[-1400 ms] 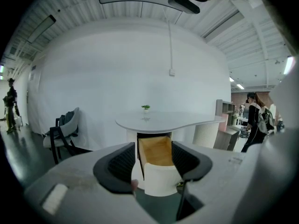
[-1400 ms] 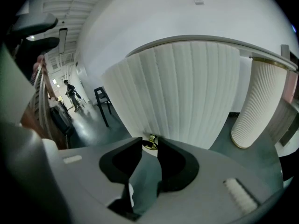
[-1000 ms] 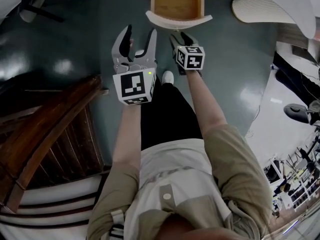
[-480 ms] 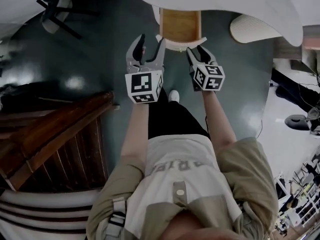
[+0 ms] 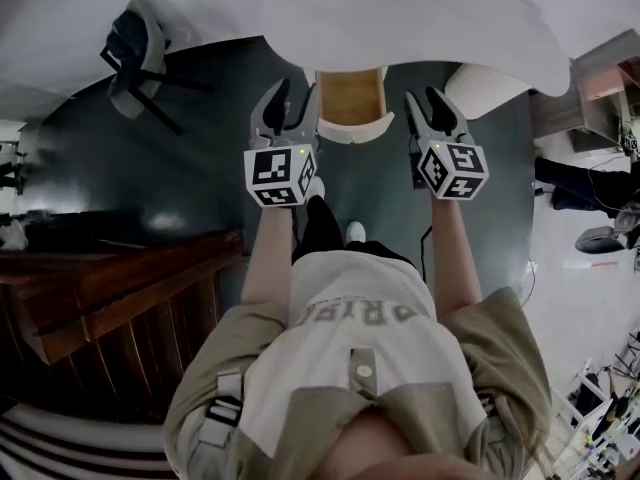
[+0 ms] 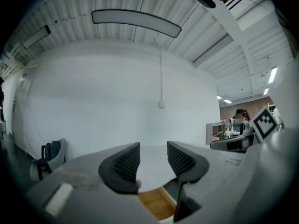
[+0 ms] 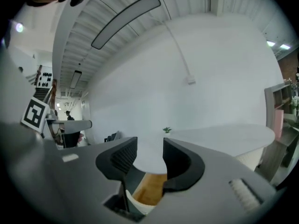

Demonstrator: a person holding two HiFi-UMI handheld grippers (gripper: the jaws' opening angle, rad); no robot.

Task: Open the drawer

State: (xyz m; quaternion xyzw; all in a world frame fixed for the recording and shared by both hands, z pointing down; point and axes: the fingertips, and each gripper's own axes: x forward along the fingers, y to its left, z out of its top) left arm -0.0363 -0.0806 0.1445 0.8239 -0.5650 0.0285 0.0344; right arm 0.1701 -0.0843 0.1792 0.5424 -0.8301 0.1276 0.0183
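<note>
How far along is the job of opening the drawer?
Done: the drawer stands pulled out from under the white table, its wooden inside showing. In hand: nothing; the left gripper and the right gripper hold nothing, and their fingers are closing. Left: nothing that I can see.

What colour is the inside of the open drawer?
The drawer is light brown wood inside; the head view shows it best.

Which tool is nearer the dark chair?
Left. The left tool is right of the chair; the right tool farther right, past the drawer. Both jaws are closing on nothing.
</note>
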